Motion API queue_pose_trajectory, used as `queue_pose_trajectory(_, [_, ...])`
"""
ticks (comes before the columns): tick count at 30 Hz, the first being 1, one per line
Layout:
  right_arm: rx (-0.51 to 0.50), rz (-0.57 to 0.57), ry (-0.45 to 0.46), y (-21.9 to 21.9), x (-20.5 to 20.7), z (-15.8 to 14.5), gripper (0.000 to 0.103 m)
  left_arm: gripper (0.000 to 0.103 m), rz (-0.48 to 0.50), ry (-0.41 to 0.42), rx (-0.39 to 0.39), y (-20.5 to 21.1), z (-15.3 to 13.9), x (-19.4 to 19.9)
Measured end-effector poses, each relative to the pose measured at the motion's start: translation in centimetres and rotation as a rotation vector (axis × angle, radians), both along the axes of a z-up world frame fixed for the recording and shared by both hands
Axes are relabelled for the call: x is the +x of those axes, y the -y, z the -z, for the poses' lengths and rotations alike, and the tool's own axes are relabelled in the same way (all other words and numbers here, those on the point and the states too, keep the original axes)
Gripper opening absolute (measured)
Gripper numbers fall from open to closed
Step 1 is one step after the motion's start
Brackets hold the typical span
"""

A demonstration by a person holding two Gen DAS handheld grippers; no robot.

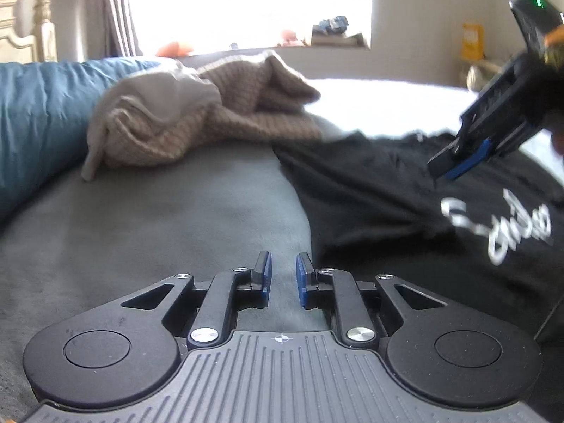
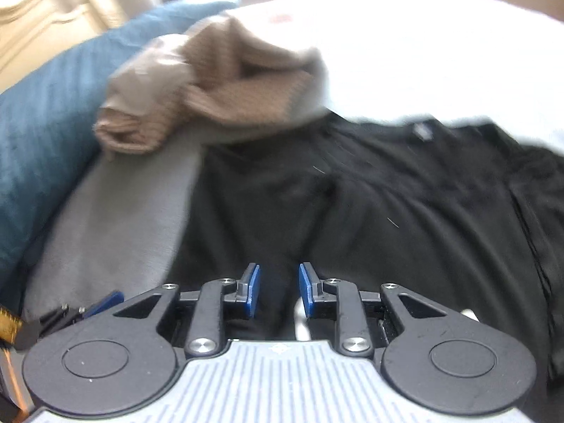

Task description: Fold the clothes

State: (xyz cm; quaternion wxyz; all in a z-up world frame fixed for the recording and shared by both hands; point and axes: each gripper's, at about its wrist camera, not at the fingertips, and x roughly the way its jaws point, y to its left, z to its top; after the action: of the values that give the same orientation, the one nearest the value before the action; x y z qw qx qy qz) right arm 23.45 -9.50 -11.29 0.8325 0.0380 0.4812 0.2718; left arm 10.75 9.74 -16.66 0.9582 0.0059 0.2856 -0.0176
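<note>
A black T-shirt [image 1: 405,204] with white script lettering lies spread on the grey blanket [image 1: 158,232]; it also fills the right wrist view [image 2: 405,218]. A crumpled tan knit garment [image 1: 211,116] lies behind it, also seen in the right wrist view [image 2: 197,91]. My left gripper [image 1: 283,280] is open and empty, low over the blanket just left of the shirt's edge. My right gripper [image 2: 279,290] is open and empty, above the shirt; it shows at the right in the left wrist view [image 1: 454,165].
A blue pillow [image 1: 38,120] lies at the left, also in the right wrist view [image 2: 53,123]. A white sheet [image 2: 423,53] covers the bed beyond the shirt. A window and headboard [image 1: 24,35] stand behind the bed.
</note>
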Motion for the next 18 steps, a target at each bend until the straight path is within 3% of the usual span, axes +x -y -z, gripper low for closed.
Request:
queue_pose_trajectory(4, [-0.048,-0.135,0.121,-4.1,-0.2,0.1,0.025,0.016,0.052,-0.025,-0.011,1.8,0.1,2.4])
queue_pose_trajectory(6, [-0.056,-0.166,0.164,-6.1,0.3,0.4,0.023,0.016,0.036,-0.078,-0.006,2.5,1.2,3.4])
queue_pose_trajectory(9, [-0.048,-0.182,0.188,-8.3,1.6,0.9,0.022,0.016,0.016,-0.090,0.006,2.9,2.2,3.2])
queue_pose_trajectory(12, [-0.081,-0.141,0.177,-9.0,3.9,2.4,0.020,0.016,0.021,-0.078,0.030,3.1,2.4,2.7])
queue_pose_trajectory(14, [-0.132,-0.069,0.179,-8.3,5.6,3.5,0.010,0.016,0.022,-0.078,0.024,2.9,2.5,2.6])
queue_pose_trajectory(16, [-0.102,0.035,0.170,-6.8,7.0,4.0,0.005,0.016,0.022,-0.078,0.015,2.7,2.6,2.7])
queue_pose_trajectory(18, [-0.054,0.061,0.179,-6.1,7.3,3.4,0.007,0.016,0.024,-0.075,0.014,2.6,2.6,2.5])
